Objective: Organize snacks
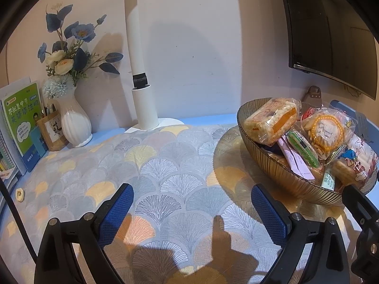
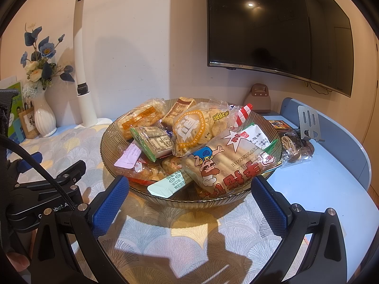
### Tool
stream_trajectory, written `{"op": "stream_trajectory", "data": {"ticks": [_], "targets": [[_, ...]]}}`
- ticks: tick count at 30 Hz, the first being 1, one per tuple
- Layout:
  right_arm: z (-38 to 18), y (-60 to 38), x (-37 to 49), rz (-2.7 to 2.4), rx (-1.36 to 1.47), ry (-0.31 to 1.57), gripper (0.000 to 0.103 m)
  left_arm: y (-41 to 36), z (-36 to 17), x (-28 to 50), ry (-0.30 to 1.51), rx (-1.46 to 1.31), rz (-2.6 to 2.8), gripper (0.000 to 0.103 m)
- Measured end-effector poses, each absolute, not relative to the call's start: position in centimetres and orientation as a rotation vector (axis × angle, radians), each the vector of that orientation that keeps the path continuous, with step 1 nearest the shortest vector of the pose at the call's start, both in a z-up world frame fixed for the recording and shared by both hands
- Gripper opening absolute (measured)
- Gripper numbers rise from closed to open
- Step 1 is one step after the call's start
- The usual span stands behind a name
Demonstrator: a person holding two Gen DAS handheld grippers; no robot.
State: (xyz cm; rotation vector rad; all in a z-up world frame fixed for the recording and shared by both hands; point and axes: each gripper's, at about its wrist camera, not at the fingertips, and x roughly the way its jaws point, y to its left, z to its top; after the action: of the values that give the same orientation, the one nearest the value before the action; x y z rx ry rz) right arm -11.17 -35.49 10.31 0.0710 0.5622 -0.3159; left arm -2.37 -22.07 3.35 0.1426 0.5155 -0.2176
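A pale wall (image 2: 132, 47) backs the scene, with a dark screen (image 2: 277, 26) mounted on it above and behind the ribbed glass bowl (image 2: 109, 142). The bowl stands on a fan-patterned cloth (image 1: 165, 165) spread over a light blue table (image 2: 327, 189). Left of the bowl rise a white lamp (image 1: 142, 90), a white vase (image 1: 73, 120) of blue flowers and some books (image 1: 21, 118). Wrapped snacks (image 2: 189, 137) fill the bowl in a heap; one clear bag (image 2: 293, 149) lies on the table just right of it. The right gripper (image 2: 188, 196) is spread wide and empty at the bowl's near rim. The left gripper (image 1: 191, 206) hangs over bare cloth left of the bowl, equally wide and empty.
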Motion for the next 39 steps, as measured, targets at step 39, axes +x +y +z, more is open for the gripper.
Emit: {"op": "stream_trajectory", "data": {"ticks": [39], "targets": [[10.32, -35.48, -11.17, -0.316, 0.071, 0.563, 0.103, -22.46, 3.30, -2.26, 0.527, 0.161, -0.189, 0.102]]}}
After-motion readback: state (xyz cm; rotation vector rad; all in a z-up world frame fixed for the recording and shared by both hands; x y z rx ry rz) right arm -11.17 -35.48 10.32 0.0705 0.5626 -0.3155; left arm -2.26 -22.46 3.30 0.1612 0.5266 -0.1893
